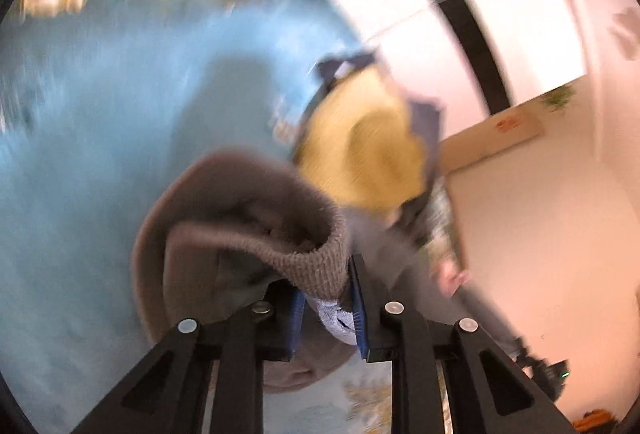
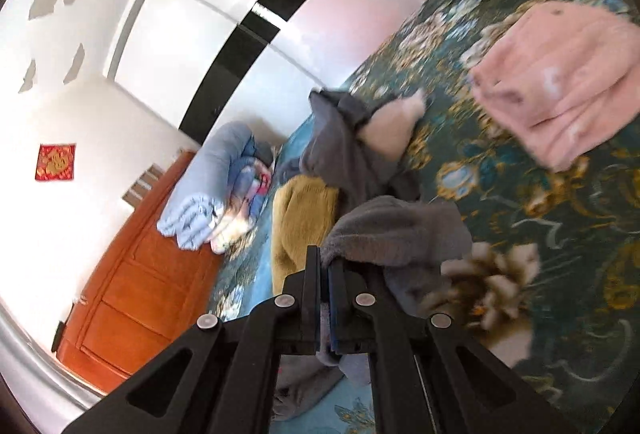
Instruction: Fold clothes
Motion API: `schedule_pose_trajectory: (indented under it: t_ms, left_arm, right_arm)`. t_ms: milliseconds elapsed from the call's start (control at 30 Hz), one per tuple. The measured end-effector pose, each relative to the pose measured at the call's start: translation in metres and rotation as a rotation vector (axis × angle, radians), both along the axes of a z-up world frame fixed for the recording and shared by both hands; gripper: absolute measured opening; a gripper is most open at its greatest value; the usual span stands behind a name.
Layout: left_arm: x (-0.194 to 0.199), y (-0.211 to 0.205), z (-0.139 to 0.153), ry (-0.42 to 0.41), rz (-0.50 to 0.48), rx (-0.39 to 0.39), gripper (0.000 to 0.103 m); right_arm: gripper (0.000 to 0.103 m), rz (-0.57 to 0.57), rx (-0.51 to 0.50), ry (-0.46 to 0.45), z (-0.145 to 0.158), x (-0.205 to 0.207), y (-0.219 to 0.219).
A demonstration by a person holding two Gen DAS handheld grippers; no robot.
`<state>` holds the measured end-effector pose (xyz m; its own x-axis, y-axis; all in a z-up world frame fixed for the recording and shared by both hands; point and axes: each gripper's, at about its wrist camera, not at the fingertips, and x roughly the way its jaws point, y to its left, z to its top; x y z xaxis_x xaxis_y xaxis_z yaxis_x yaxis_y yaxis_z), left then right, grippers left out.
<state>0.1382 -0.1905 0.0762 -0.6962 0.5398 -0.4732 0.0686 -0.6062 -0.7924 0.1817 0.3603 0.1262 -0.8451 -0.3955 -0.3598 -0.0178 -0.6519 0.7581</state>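
My left gripper (image 1: 326,308) is shut on the ribbed hem of a grey-brown fleece garment (image 1: 240,218), held lifted above the blue bedspread (image 1: 100,113). My right gripper (image 2: 325,286) is shut on another edge of the same grey garment (image 2: 396,230), which drapes away over the bed. A yellow folded garment (image 1: 360,149) lies beyond it on the bed, also in the right wrist view (image 2: 300,222). The left wrist view is motion-blurred.
A pink garment (image 2: 560,81) lies on the dark green floral bedspread (image 2: 540,213). A pile of light blue bedding (image 2: 208,189) sits by an orange wooden headboard (image 2: 132,282). White wardrobe doors with a black strip (image 2: 260,33) stand behind.
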Motion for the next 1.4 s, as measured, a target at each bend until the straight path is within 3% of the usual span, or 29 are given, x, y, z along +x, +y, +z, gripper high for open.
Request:
schedule_pose_trajectory:
  t_ms: [200,333,467,567,700,867,967,1167,1267,1333,1400]
  left_arm:
    - [0.063,-0.057,0.081,0.226,0.018,0.062,0.022]
    - [0.073,-0.091,0.109,0.265,0.050,0.074,0.022]
    - [0.029,-0.109,0.076,0.118,0.110,0.103,0.022]
    - [-0.013,-0.113,0.024,-0.029,0.140,0.106,0.022]
    - [-0.053,-0.110,-0.019,-0.125,0.145,0.131,0.022]
    - [-0.105,-0.108,-0.034,-0.141,0.169,0.098,0.022]
    - [-0.127,-0.114,-0.047,-0.162,0.210,0.114,0.022]
    - [-0.161,-0.105,-0.085,-0.264,0.215,0.057,0.027]
    - [-0.159,-0.097,-0.081,-0.263,0.178,0.032,0.037]
    - [-0.154,-0.093,-0.070,-0.240,0.146,0.012,0.057]
    - [-0.140,-0.090,-0.051,-0.189,0.110,-0.020,0.060]
  right_arm:
    - [0.003,-0.075,0.015,0.138,0.041,0.065,0.029]
    - [0.003,-0.126,0.070,0.246,0.084,0.105,0.039]
    - [0.003,-0.131,0.108,0.190,0.091,0.083,0.042]
    - [0.003,-0.125,0.142,0.062,0.063,0.039,0.038]
    - [0.003,-0.125,0.164,-0.110,0.013,-0.022,0.040]
    - [0.003,-0.145,0.136,-0.224,-0.033,-0.086,0.049]
    - [0.003,-0.168,0.170,-0.251,-0.043,-0.115,0.052]
    - [0.006,-0.163,0.187,-0.313,-0.067,-0.146,0.047]
    - [0.006,-0.138,0.169,-0.327,-0.074,-0.149,0.044]
    - [0.008,-0.129,0.171,-0.326,-0.072,-0.145,0.044]
    - [0.025,-0.113,0.189,-0.307,-0.065,-0.134,0.043]
